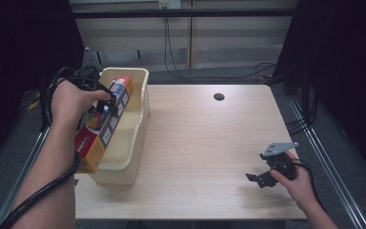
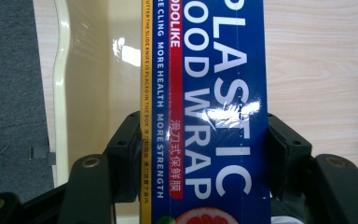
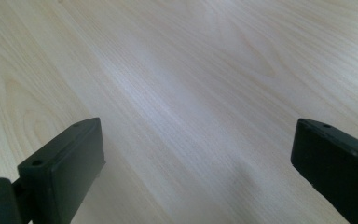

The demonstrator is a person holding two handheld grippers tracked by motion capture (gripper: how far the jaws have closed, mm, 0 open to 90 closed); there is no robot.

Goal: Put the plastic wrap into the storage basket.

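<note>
landmark: we place everything by the cream bin [image 1: 140, 119], which stands at the left end of the wooden table [image 1: 209, 143].
task's thing: a long plastic wrap box [image 1: 106, 125], blue face with yellow edge. we see it partly inside the bin, along the bin's left wall, its near end riding above the bin's near rim.
left gripper: the left gripper [image 2: 200, 140] is clamped across the box's short width. in the left gripper view one black jaw presses each long side of the box [image 2: 205, 116], so we call it holding the box, not wide.
right gripper: the right gripper [image 1: 262, 177] sits well to the right of the bin, low over bare table near the front edge. in the right gripper view [image 3: 191, 154] its jaws stand wide apart with nothing but wood between them.
nearer hand: the left hand [image 1: 74, 102] is the one at the bin. the right is well apart from it.
long axis: we read the box's long axis as running along the bin's own length, from the bin's near end toward its far end.
pointing: the far end of the box points at the bin's far wall and sits lower, the near end is tilted up.
key relation: we judge the bin floor lies straight below the box, so the coming move is a drop of the raised near end until the box lies flat inside.
risk: we think the near end could catch on the bin's near rim if it comes down short.
</note>
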